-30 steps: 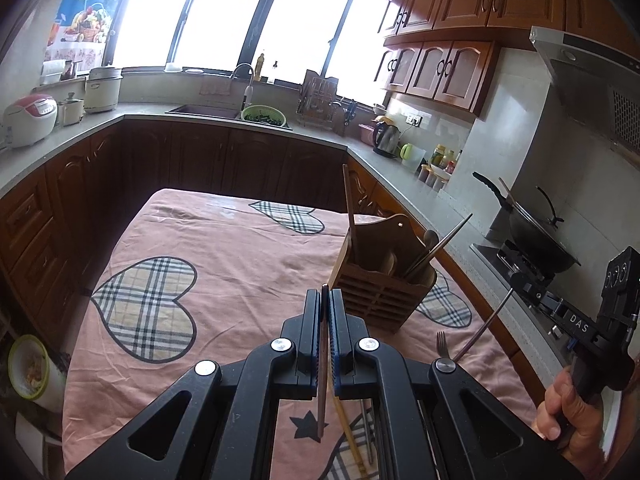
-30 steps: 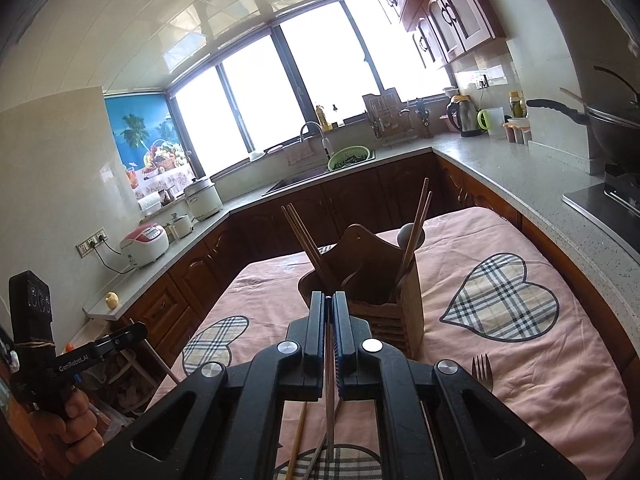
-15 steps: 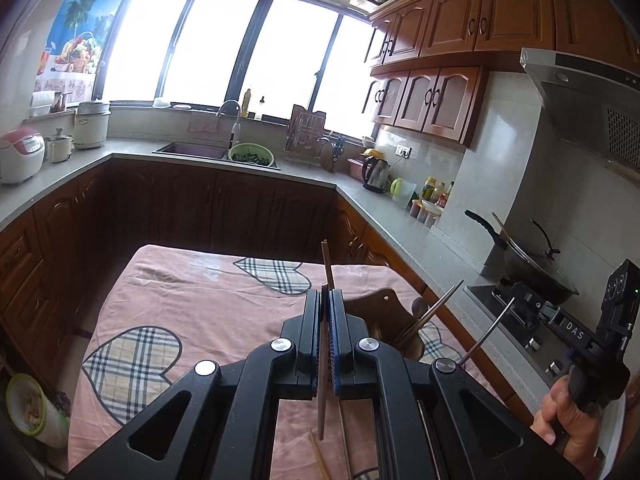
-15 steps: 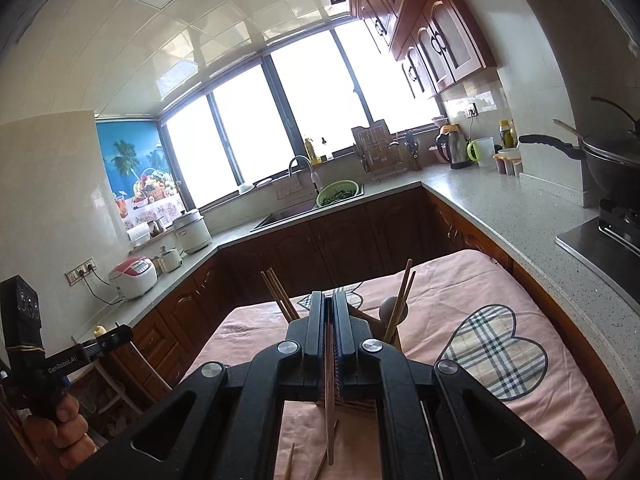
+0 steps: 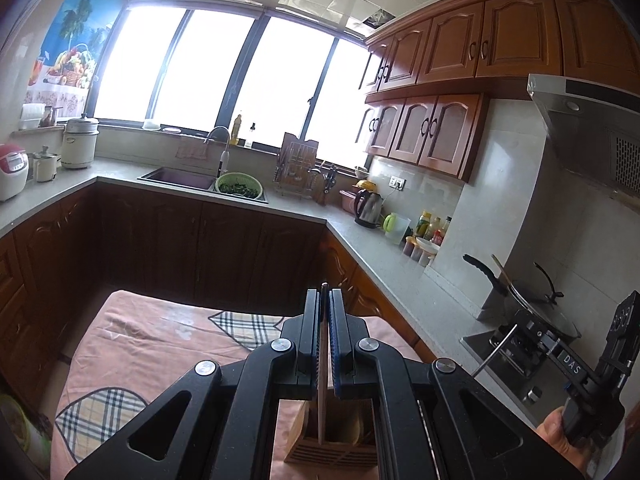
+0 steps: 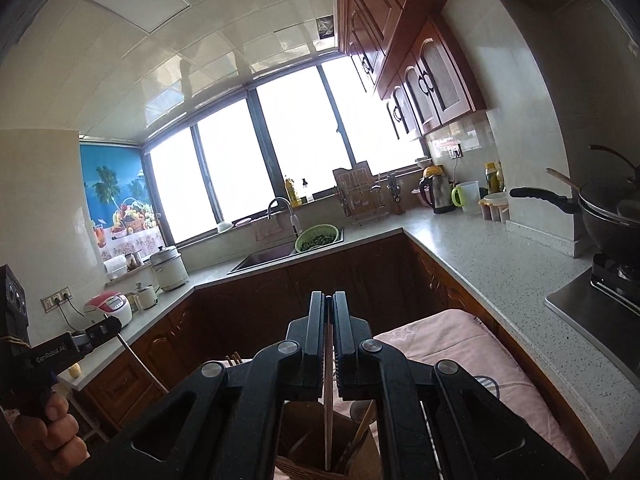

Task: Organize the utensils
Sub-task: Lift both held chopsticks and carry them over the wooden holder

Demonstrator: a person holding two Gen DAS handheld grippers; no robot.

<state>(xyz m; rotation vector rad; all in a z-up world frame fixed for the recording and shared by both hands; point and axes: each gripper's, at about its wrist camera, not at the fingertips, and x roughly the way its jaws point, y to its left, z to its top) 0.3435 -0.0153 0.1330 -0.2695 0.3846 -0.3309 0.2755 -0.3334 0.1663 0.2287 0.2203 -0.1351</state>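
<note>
The left tool [image 5: 325, 300] is pinching one brown chopstick [image 5: 321, 392] between its pressed-together fingers; the stick hangs steeply, its upper tip poking just above the fingertips and its lower end down inside the wooden utensil holder [image 5: 332, 436] directly under the tool. The right tool [image 6: 329, 300] pinches a second chopstick [image 6: 328, 408] in the same way, its lower end reaching into an open compartment of the holder [image 6: 312, 436]. In the right wrist view other wooden handles [image 6: 362, 428] lean in the neighbouring compartment, and two more stick tips [image 6: 234, 358] show past the tool's left arm.

The holder stands on a table covered by a pink cloth [image 5: 152, 344] printed with plaid hearts; in the left wrist view it sits toward the table's near right part, with the bare cloth running off to the far left corner. In that view a hand [image 5: 560, 436] grips the right tool's handle at the lower right edge, with a thin stick slanting down from its fingers.

Beyond the table's far edge run dark wood cabinets under a grey counter [image 6: 480, 264], with a sink [image 5: 180, 178], a green colander [image 5: 239, 188] and a kettle [image 5: 370, 208]. A black wok [image 6: 612, 216] sits on the stove at the right.
</note>
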